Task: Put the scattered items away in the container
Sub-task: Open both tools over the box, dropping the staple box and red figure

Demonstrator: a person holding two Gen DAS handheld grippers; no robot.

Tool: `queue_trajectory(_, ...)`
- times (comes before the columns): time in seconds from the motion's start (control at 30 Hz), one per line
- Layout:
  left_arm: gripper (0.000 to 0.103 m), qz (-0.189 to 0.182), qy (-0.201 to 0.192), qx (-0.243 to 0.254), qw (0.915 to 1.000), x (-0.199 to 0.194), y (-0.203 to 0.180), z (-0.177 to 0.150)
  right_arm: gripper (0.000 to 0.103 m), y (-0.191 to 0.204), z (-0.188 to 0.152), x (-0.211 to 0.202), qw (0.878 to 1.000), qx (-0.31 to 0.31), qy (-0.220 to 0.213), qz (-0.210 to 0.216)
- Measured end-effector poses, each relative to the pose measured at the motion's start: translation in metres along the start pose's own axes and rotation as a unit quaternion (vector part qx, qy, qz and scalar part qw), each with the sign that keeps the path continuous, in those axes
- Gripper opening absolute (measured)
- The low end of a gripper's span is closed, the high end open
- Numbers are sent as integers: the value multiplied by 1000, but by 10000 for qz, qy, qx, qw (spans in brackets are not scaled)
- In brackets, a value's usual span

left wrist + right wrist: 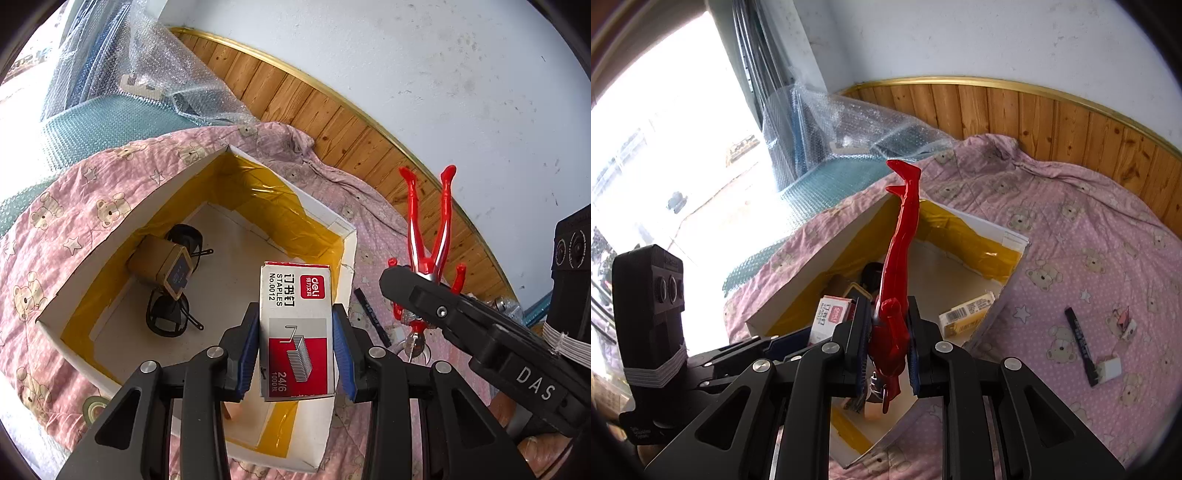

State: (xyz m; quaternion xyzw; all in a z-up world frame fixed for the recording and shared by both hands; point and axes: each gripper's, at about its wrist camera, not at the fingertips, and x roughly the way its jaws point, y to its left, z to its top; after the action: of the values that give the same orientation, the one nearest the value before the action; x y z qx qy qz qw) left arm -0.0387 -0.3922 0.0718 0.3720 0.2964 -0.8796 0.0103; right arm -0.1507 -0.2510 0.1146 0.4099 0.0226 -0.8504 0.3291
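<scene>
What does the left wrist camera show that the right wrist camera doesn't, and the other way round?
Only the left wrist view shows the sunglasses and a small brown box inside the box.
Only the right wrist view shows a yellow and white carton in the box and a small white item on the blanket.
Both show the staple box, the red figure and a black pen.

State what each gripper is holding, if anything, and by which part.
The left gripper clamps the white-and-red cardboard staples box by its long sides. The right gripper clamps the red plastic toy figure around its torso.
</scene>
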Motion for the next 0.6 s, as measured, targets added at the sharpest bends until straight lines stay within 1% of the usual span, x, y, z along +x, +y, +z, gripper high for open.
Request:
queue_trajectory(0.1, 39, 21, 123, -72, 9999, 13, 4, 3, 19, -4, 10, 16, 9999, -59, 85, -6)
queue_trajectory(0.17, 39, -54, 267, -78, 9996, 25, 5, 5, 21, -5, 17, 35, 9993, -237, 274, -45)
queue_trajectory(0.2, 39, -60, 354, -22, 9994, 33, 4, 5, 31, -8, 18, 46, 9989, -297, 330, -152)
queue_trajectory(0.23, 41, 23, 442, -32, 9990, 41, 5, 5, 46, -12, 19, 54, 9987, -269, 374, -211)
queue_trajectory(0.27, 41, 83, 542, -117, 9984, 48, 8, 5, 46, -18, 19, 61, 9988, -180, 414, -188)
queue_trajectory(0.33, 41, 19, 638, -199, 9978, 56, 13, 5, 46, -29, 17, 67, 9989, 32, 434, -178)
queue_trajectory(0.4, 41, 101, 659, -226, 9975, 58, 16, 4, 46, -39, 13, 68, 9987, 218, 433, -145)
queue_trajectory(0.6, 41, 155, 759, -344, 9964, 59, 30, 5, 46, -61, 0, 63, 9969, 651, 440, -57)
